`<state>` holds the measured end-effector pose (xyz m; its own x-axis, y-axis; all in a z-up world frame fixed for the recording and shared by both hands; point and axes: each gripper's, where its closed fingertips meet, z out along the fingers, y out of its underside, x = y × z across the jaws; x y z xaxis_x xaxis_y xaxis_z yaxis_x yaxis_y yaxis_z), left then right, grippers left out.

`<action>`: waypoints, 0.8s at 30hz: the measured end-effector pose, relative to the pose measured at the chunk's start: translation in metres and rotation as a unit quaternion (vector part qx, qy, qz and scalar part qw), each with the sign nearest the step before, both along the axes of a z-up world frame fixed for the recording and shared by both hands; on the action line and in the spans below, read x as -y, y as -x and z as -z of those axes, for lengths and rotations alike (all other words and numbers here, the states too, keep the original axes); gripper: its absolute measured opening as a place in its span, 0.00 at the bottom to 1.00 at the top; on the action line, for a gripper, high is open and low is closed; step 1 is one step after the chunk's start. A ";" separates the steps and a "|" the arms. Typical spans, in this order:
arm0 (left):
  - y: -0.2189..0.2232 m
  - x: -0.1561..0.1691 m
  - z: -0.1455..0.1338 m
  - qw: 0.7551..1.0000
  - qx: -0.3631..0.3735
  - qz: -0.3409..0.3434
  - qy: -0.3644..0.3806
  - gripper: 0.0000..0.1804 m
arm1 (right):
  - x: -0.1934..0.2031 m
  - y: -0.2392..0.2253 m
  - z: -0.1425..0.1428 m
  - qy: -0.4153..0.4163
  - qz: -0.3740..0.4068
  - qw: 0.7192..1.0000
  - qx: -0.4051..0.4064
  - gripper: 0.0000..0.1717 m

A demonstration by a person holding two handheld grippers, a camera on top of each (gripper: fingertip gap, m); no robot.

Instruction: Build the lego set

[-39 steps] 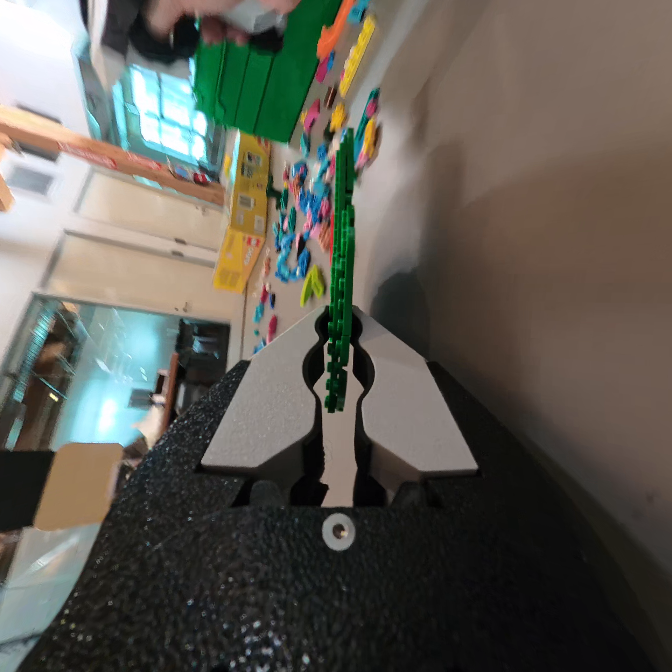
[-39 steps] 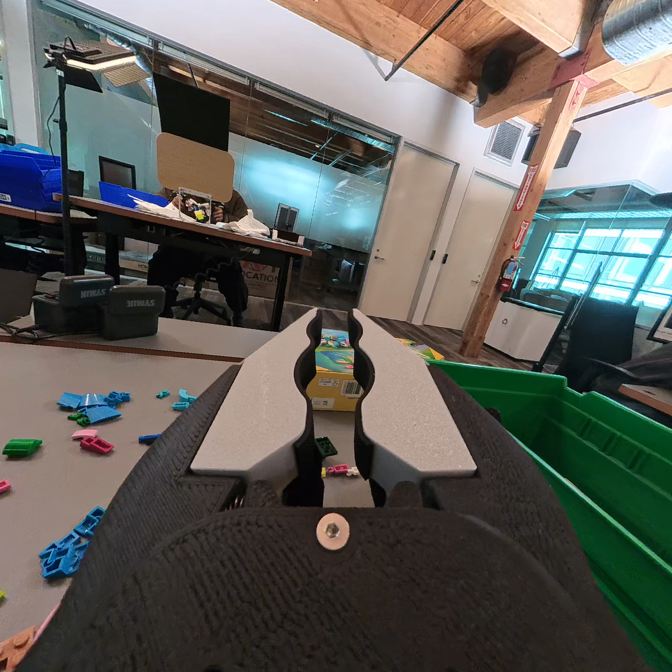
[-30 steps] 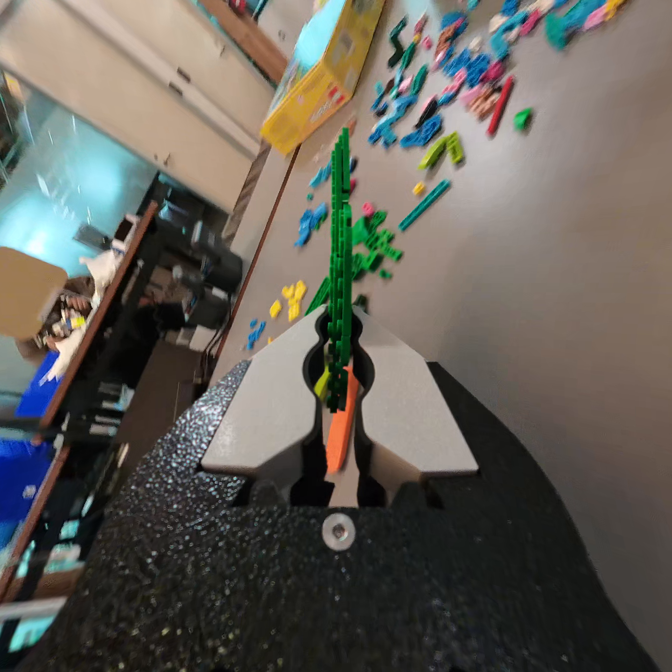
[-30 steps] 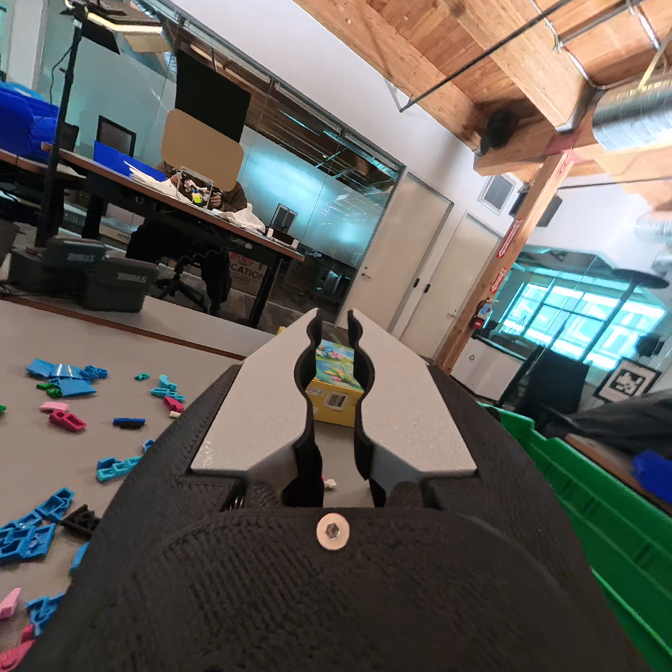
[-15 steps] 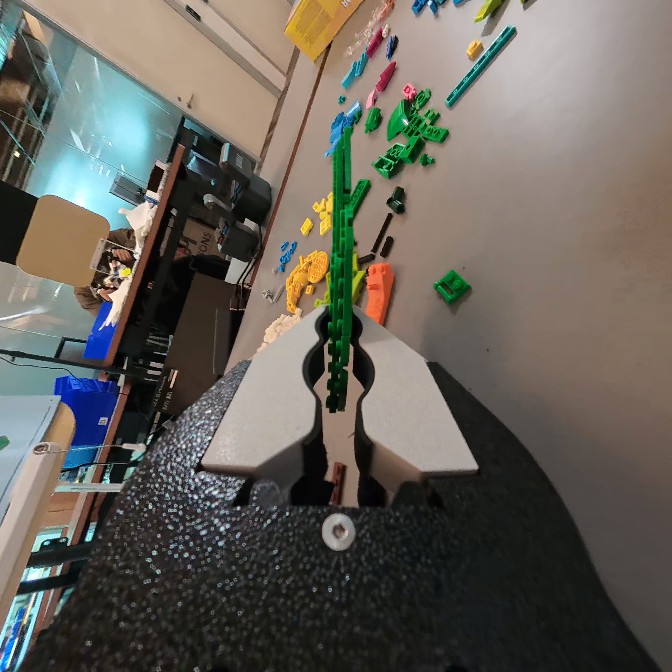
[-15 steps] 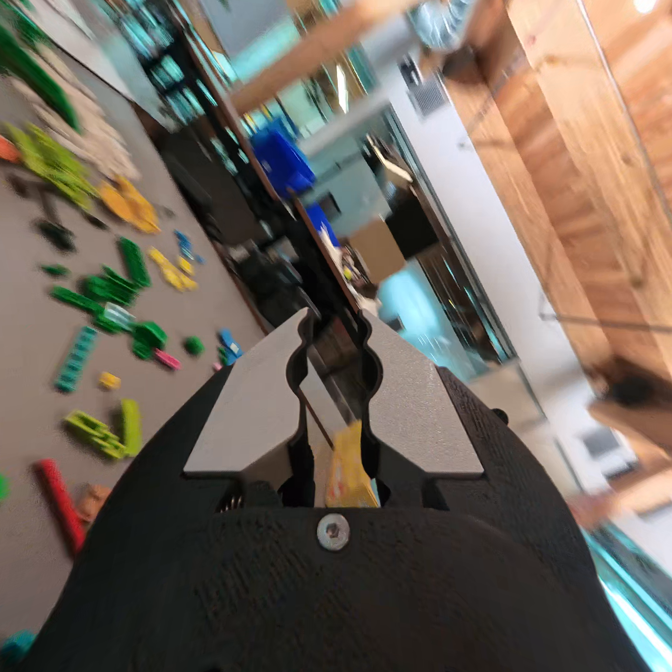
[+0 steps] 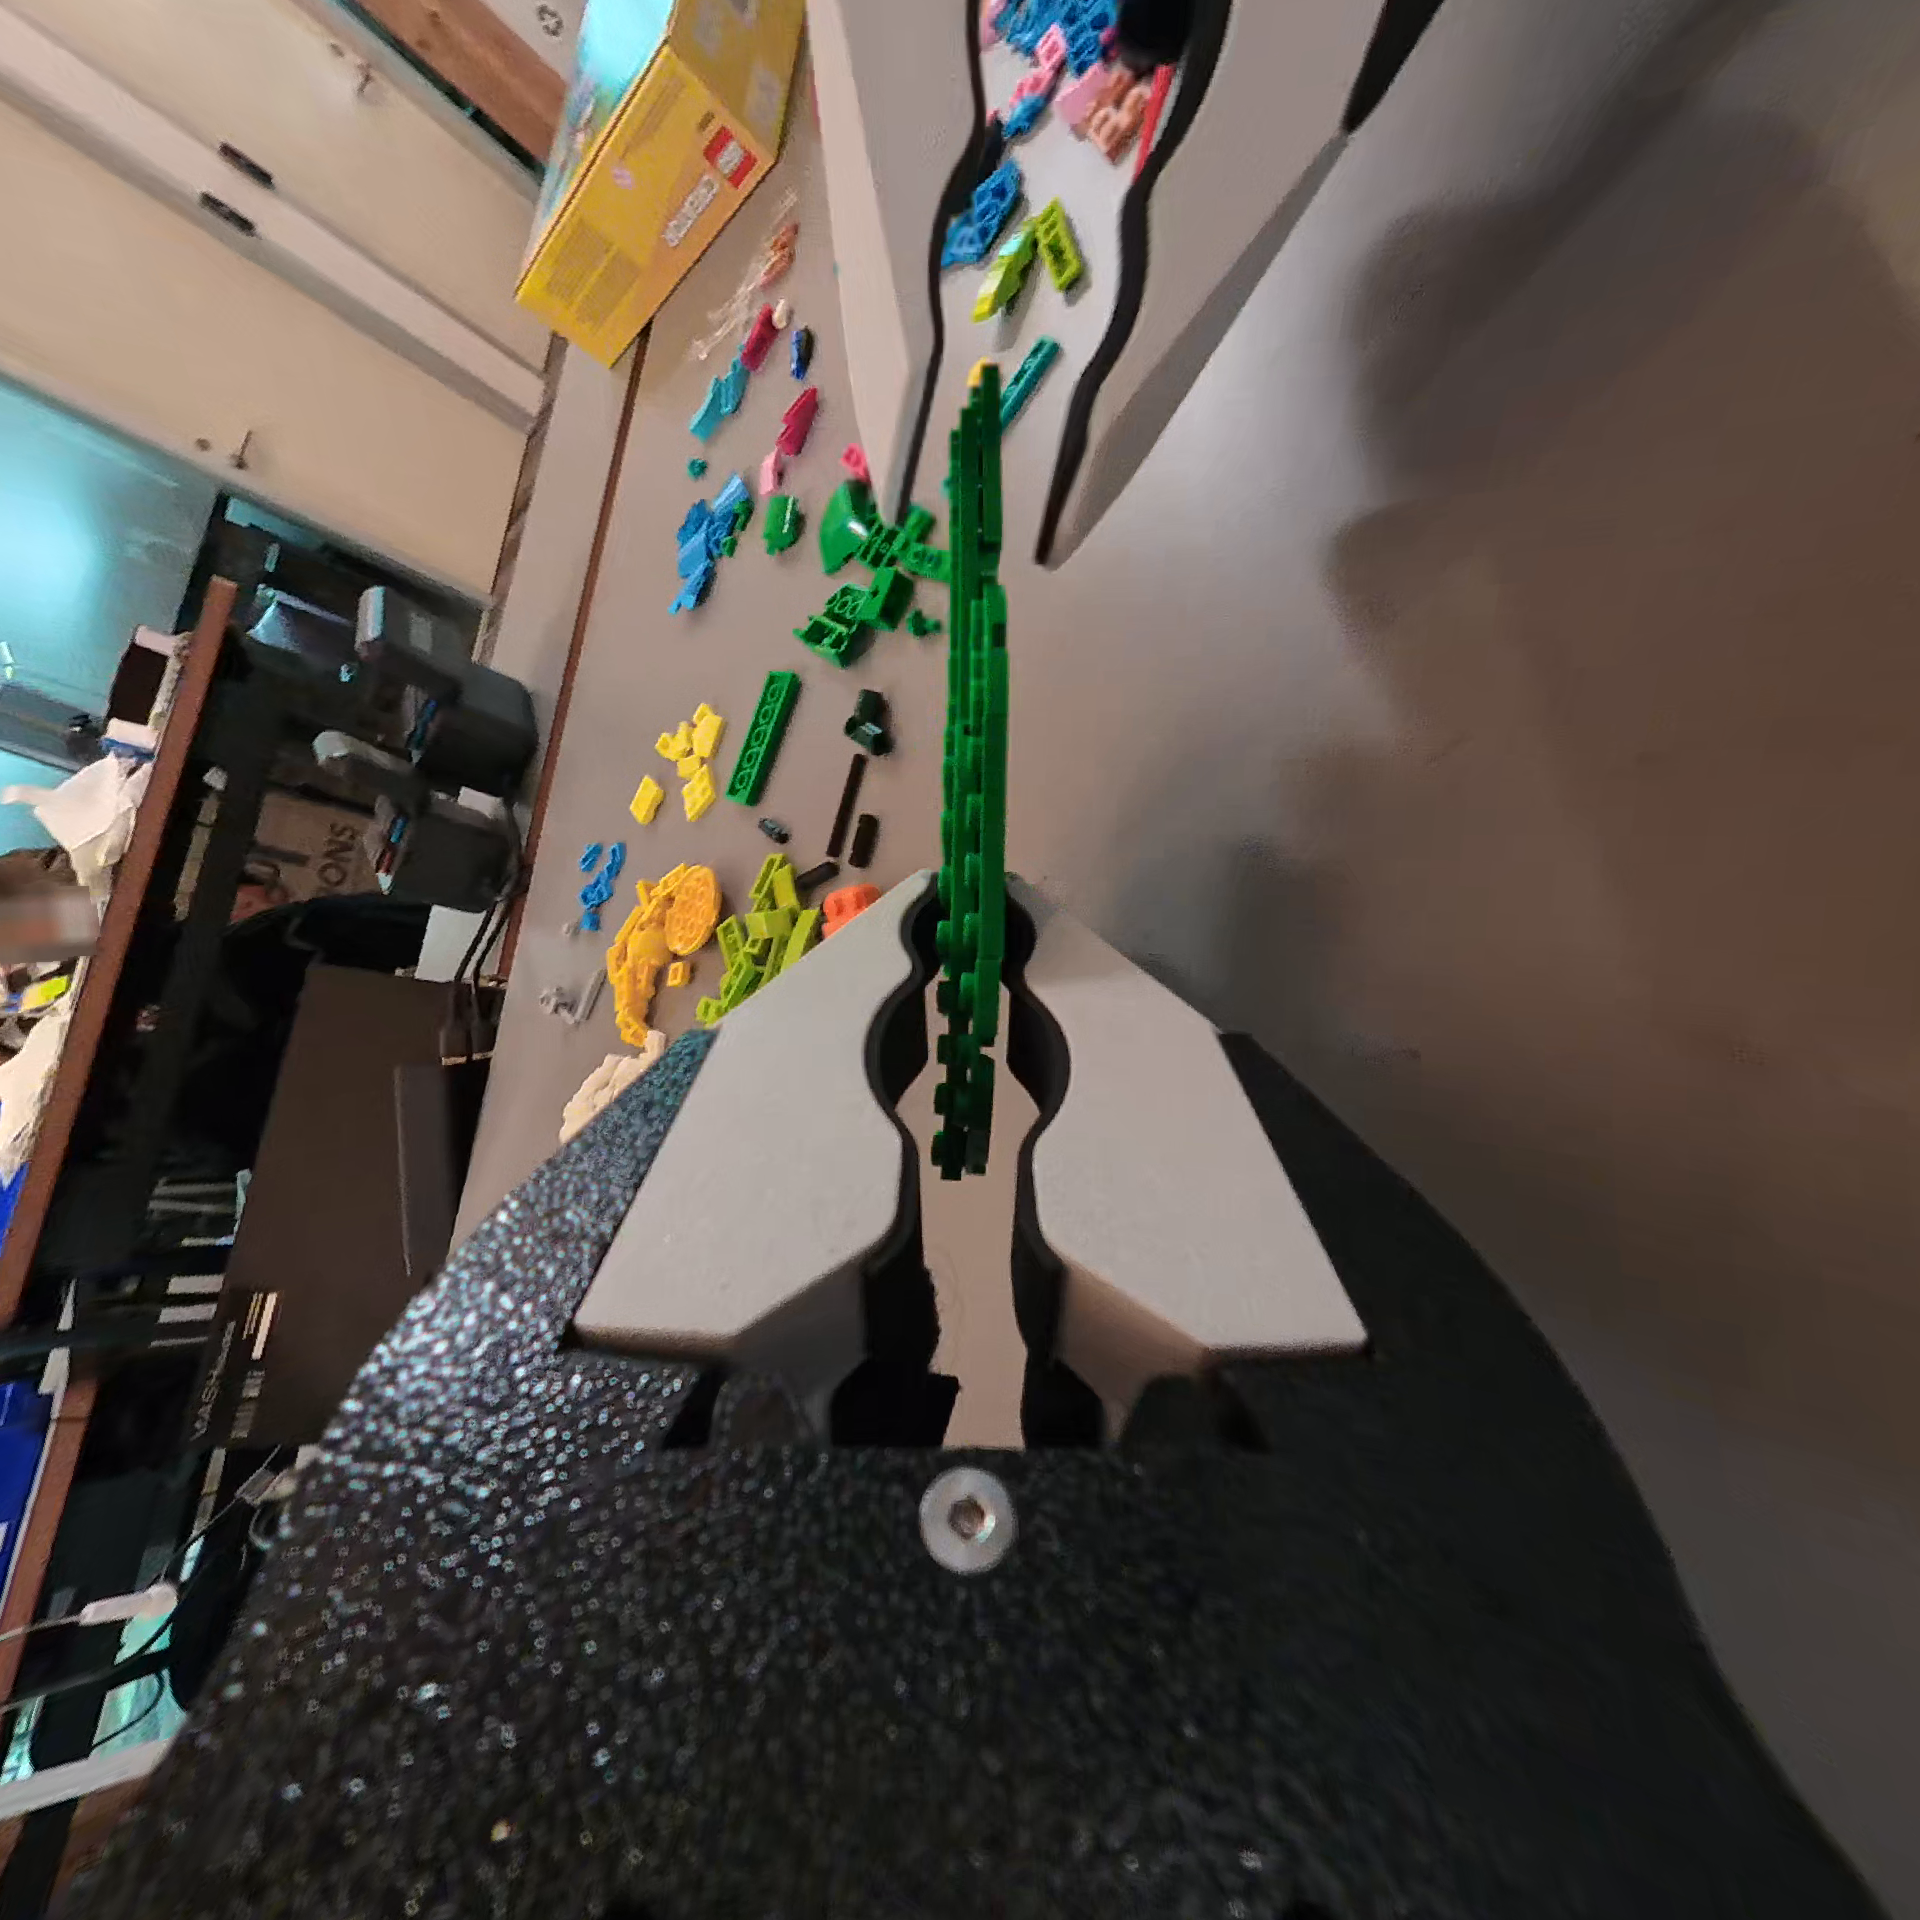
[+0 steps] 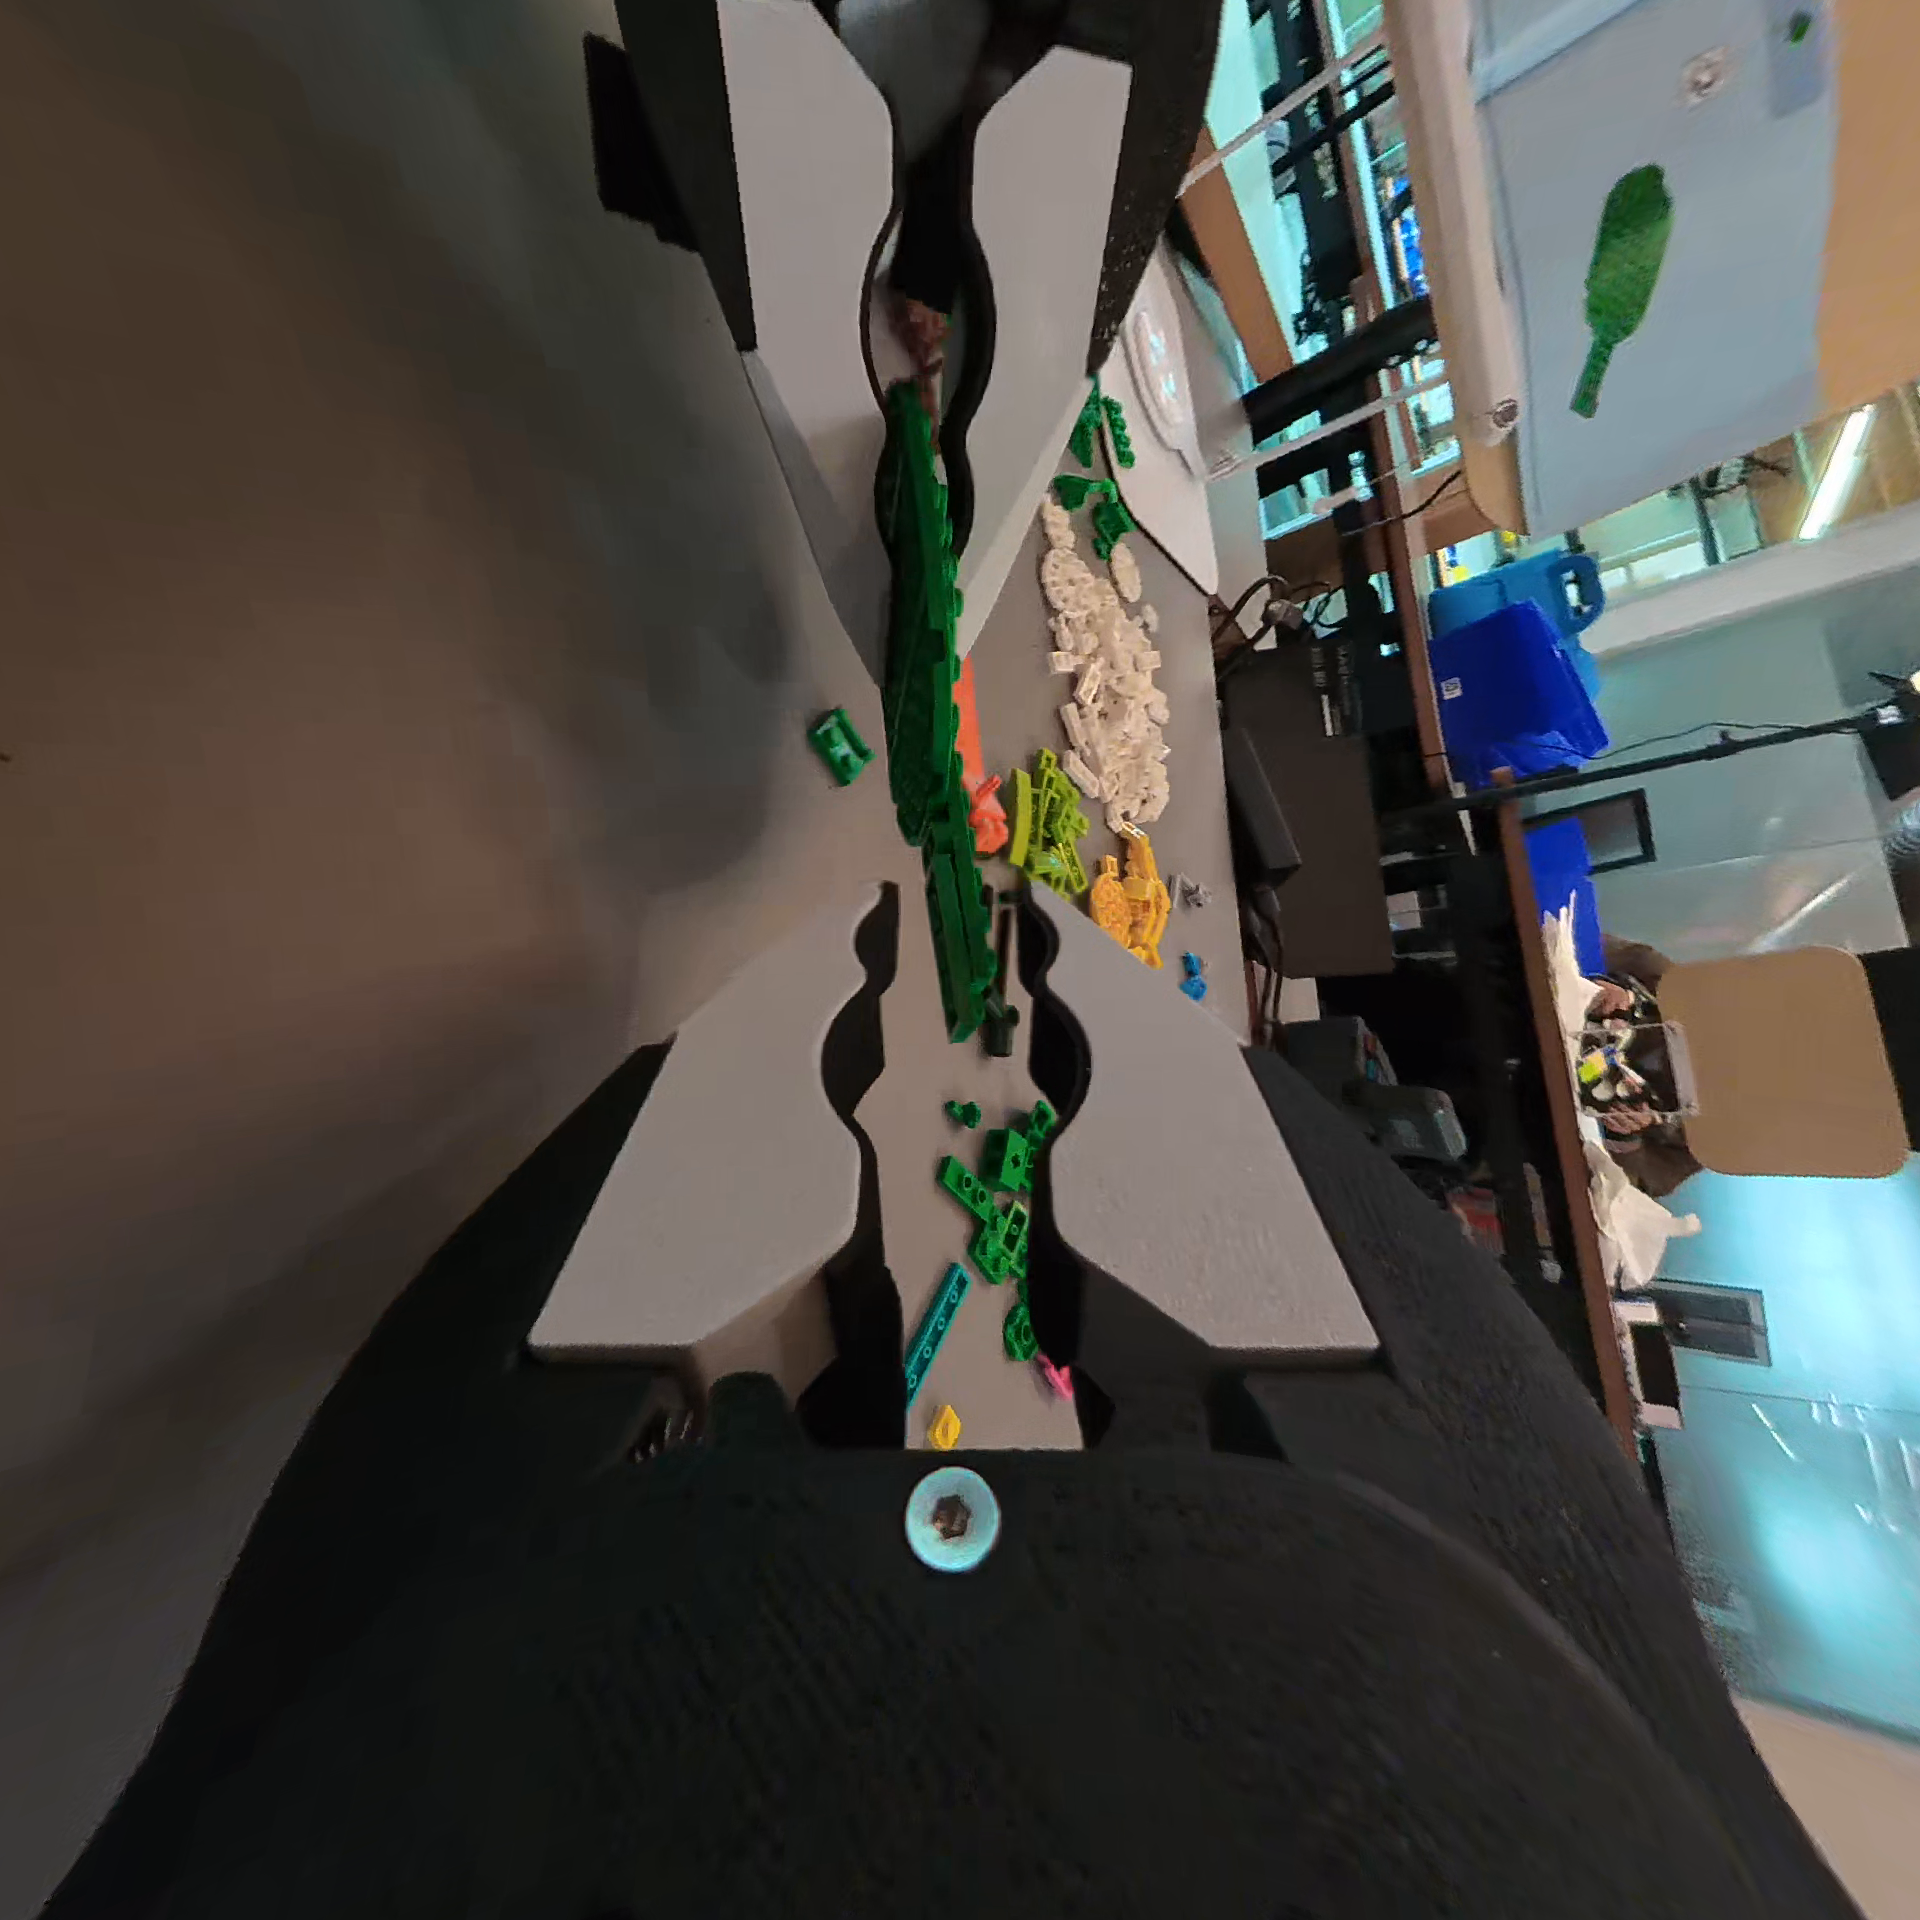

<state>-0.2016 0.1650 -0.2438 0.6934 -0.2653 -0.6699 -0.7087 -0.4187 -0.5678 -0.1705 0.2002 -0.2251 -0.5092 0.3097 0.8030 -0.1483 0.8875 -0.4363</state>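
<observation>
Our left claw (image 7: 971, 914) grips the flat green studded brick plate (image 7: 975, 727) edge-on above the grey worktop (image 7: 1455, 727); our right claw (image 8: 961, 914) stands open around its far end. We should close squarely on the plate's faces.

From where I watched, the place read as an open office turned workshop. The grey surface (image 7: 1455, 727) was strewn with small plastic building bricks (image 7: 769, 940) sorted loosely by colour, beside a yellow toy box (image 7: 665, 177). Beyond it stood a dark desk (image 8: 1558, 1039) where a person (image 8: 1631, 1049) sat among papers, blue storage bins (image 8: 1507, 675), black equipment cases (image 7: 436, 686), glass partitions (image 7: 94, 499) and pale doors (image 7: 208, 270).
</observation>
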 end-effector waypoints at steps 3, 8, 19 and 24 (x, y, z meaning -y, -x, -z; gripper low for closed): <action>-0.004 0.000 0.003 1.000 -0.010 0.008 0.012 0.03 | 0.000 -0.002 0.009 -0.009 0.000 1.000 0.030 0.05; -0.011 0.006 0.016 0.998 -0.026 0.032 0.053 0.04 | 0.005 -0.009 0.021 -0.002 -0.005 0.996 0.093 0.04; -0.030 0.003 0.009 0.997 -0.031 0.068 0.018 0.06 | 0.018 -0.019 0.011 0.064 -0.038 0.989 0.127 0.04; -0.026 0.003 0.010 0.998 -0.009 0.053 0.026 0.04 | 0.018 -0.017 0.014 0.050 -0.034 0.991 0.116 0.04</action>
